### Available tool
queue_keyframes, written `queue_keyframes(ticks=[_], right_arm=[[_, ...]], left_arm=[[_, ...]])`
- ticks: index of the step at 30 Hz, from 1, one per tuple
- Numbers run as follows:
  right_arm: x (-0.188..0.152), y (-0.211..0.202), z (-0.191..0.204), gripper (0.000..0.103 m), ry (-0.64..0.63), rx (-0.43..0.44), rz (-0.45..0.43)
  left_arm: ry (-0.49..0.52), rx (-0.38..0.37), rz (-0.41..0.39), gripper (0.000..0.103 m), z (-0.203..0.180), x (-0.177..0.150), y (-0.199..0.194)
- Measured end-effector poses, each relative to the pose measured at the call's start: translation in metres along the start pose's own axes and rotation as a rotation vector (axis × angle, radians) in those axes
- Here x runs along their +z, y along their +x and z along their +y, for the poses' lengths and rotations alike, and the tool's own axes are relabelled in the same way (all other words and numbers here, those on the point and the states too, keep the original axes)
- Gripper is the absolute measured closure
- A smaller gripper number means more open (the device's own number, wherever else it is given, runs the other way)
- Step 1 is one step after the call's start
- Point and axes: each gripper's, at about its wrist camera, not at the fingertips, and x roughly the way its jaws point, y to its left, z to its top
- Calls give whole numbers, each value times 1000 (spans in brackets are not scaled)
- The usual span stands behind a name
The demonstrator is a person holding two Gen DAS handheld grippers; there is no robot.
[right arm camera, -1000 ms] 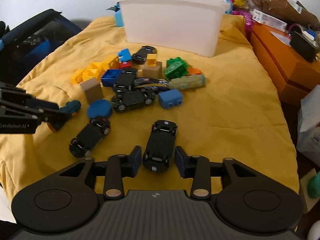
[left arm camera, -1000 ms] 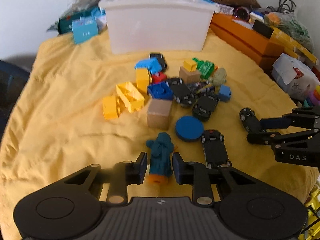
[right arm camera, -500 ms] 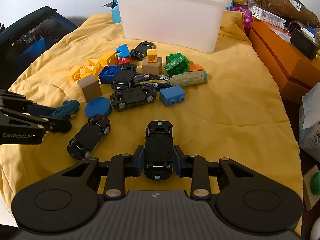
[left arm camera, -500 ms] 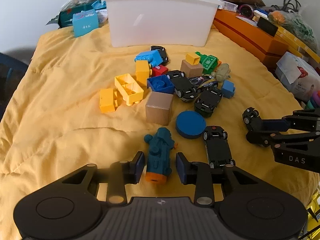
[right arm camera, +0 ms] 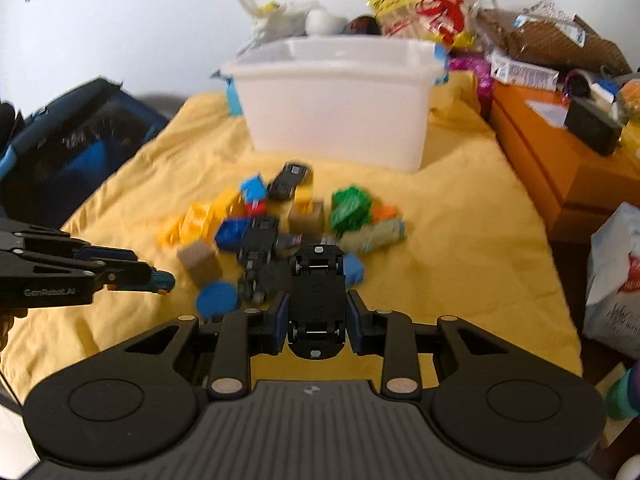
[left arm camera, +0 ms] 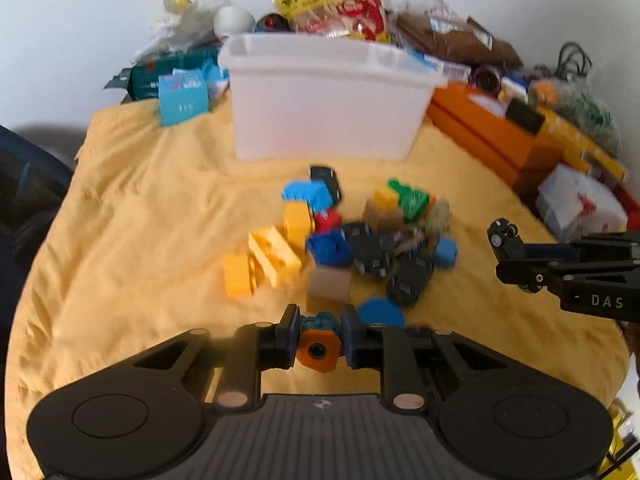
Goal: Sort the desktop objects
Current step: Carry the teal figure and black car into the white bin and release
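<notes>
Left wrist view: the left gripper (left arm camera: 319,336) is clamped on a teal toy (left arm camera: 319,347) with an orange end facing the camera, at lower centre of the frame. Beyond it, mid-frame, a blurred pile (left arm camera: 340,240) of blocks and dark cars lies on the yellow cloth (left arm camera: 140,240); a blue disc (left arm camera: 380,312) sits just right of the gripper tips. A white bin (left arm camera: 328,108) stands at upper centre. At the right edge the right gripper (left arm camera: 516,256) grips a black car (left arm camera: 504,238). Right wrist view: the right gripper (right arm camera: 318,316) is closed on the black car (right arm camera: 318,300), underside up, at lower centre and seemingly raised off the cloth (right arm camera: 460,260), though blur makes this uncertain. The pile (right arm camera: 288,224) lies behind it mid-frame, the bin (right arm camera: 340,100) at upper centre. At the left edge the left gripper (right arm camera: 160,278) holds the teal toy (right arm camera: 162,279). The disc (right arm camera: 218,298) lies at lower left of centre.
</notes>
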Motion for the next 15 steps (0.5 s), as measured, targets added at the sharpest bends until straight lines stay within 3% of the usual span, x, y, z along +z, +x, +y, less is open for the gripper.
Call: queue_keyframes(ticks=[5, 7, 9, 11, 14, 15], right_arm=[[4, 5, -3, 70, -12, -6, 1], [0, 6, -2, 70, -13, -4, 15], [-6, 6, -2, 70, -7, 0, 31], [-11, 5, -1, 70, -6, 2, 46], [-16, 5, 0, 70, -7, 4, 59], [-16, 5, 0, 70, -7, 4, 61]], left_arm=[[28, -6, 84, 76, 4, -10, 13], [30, 5, 122, 63, 7, -24, 21], [4, 37, 158, 61, 11, -35, 26], [-2, 35, 134, 60, 12, -43, 24], [35, 24, 124, 64, 10, -44, 21], [43, 22, 115, 74, 10, -43, 20]])
